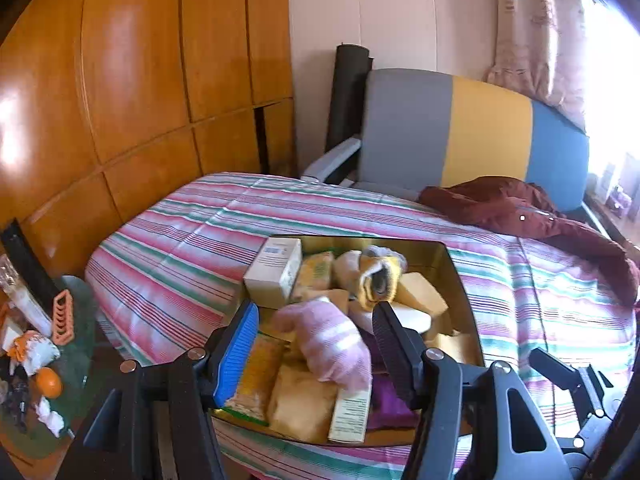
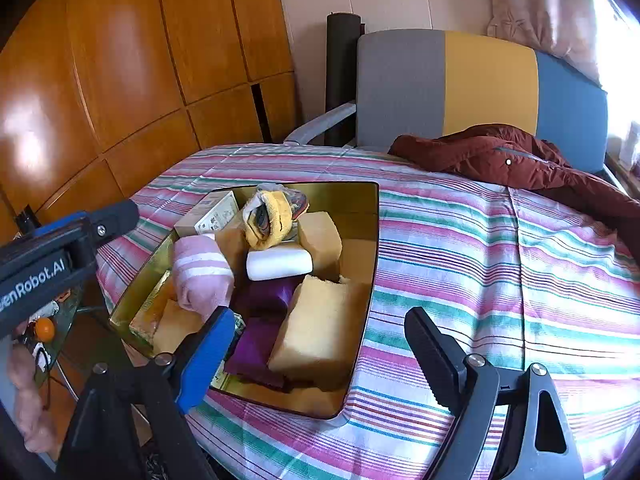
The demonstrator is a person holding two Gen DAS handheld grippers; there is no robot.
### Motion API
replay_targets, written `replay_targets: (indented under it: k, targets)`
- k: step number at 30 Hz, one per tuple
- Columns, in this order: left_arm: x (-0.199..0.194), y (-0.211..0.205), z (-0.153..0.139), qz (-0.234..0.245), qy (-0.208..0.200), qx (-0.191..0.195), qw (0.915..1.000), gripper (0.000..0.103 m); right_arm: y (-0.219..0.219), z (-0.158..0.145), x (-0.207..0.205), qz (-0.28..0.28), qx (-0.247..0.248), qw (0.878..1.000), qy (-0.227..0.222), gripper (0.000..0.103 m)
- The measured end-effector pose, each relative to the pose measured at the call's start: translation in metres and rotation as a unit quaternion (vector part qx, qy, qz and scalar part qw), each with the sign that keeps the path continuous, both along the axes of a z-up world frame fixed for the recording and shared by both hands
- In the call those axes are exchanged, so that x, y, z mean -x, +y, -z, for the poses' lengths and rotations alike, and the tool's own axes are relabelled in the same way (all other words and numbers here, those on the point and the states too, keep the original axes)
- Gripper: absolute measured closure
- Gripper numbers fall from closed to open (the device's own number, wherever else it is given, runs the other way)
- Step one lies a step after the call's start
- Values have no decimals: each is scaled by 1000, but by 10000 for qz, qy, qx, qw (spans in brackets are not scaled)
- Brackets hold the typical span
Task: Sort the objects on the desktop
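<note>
Over the gold tray point(image 1: 460, 276), left tool point(image 1: 316, 344) is sitting spread around a soft pink striped sock point(image 1: 332, 344); right tool point(image 2: 320, 356) is hanging spread, holding nothing.

A tray point(image 2: 362, 216) sits on the bed cover point(image 2: 500, 272). In the tray, a box point(image 2: 212, 212) lies at the far left corner, and a rolled sock point(image 2: 266, 218) lies just right of it. A white block point(image 2: 279, 265) lies in front of that sock. Another sock point(image 2: 202, 276) lies on the left side, on top of other things. A big sponge point(image 2: 320, 328) lies at the near right (touching the tray wall). A jacket point(image 2: 520, 160) lies far back on the right, with a chair point(image 2: 440, 88) behind it.
</note>
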State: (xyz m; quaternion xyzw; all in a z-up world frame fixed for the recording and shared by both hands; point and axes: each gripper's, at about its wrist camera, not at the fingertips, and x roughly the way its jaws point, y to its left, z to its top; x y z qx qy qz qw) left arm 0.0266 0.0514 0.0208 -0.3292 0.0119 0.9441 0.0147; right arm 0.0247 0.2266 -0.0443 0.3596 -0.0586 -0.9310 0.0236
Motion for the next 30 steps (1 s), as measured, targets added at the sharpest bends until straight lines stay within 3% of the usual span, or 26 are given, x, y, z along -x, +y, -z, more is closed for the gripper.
replay_targets:
  k: [13, 19, 23, 30]
  targets:
    - [6, 0, 12, 131, -304, -211, 9992, 44, -7, -1, -1, 25, -252, 9996, 85, 12]
    - [12, -3, 17, 78, -340, -148, 9993, 44, -9, 2, 0, 23, -321, 9994, 80, 11]
    - [13, -4, 19, -1, -228, -34, 9997, 52, -8, 3, 1, 47, -353, 9993, 107, 10]
    - [18, -5, 23, -11, -260, 53, 9996, 53, -1, -3, 0, 149, -354, 9989, 262, 10]
